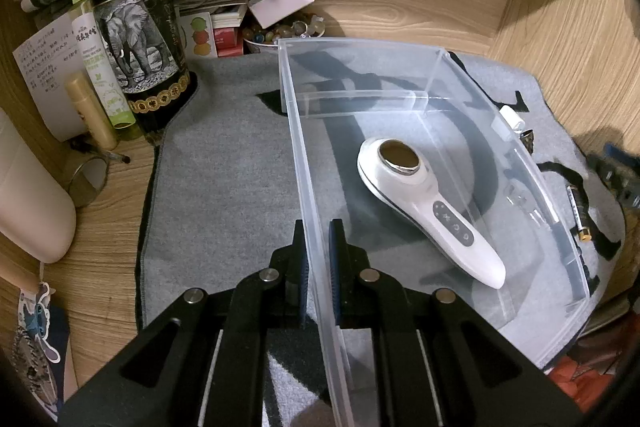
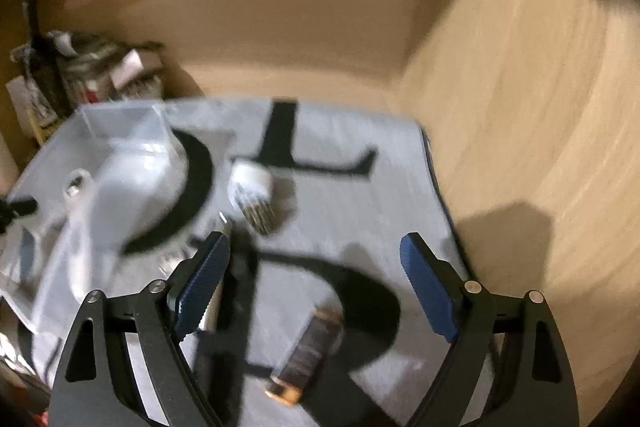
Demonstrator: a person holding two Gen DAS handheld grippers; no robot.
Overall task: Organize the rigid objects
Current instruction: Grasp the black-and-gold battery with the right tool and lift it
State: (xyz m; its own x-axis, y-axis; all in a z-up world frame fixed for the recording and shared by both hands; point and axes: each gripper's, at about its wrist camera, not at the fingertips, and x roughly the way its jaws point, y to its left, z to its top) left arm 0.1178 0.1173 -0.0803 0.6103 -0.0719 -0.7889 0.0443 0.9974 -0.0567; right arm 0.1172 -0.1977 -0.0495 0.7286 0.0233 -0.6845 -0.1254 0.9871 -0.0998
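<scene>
Left tongs (image 1: 318, 247): mine, clamped shut on the near left wall of the clear plastic storage box (image 1: 298, 131), one pad outside the wall and one inside.
Clear box: it sits on the grey felt mat with large black letters (image 1: 224, 155), which covers the wooden desk (image 1: 108, 227); a clear divider crosses the box at its far end.
White device: a white handheld massager with a round metal head and a grey button panel (image 1: 430, 211) lies flat on the box floor, head towards the far side, handle towards the near right.
Right tongs (image 2: 316, 283): mine, jaws spread wide with nothing between the blue ribbed pads; the view is blurred.
Battery: a dark cylindrical battery with a gold end (image 2: 306, 359) lies on the mat between and just below my right pads, untouched.
Small plug: a white block with metal prongs (image 2: 252, 193) lies on the mat further off, just right of the box.
Far left clutter: a dark wine bottle with an elephant label (image 1: 132, 27) stands at the mat's far left corner, a green-and-white spray bottle (image 1: 100, 67) just beside it, papers and a bowl of glass beads (image 1: 280, 31) behind.
</scene>
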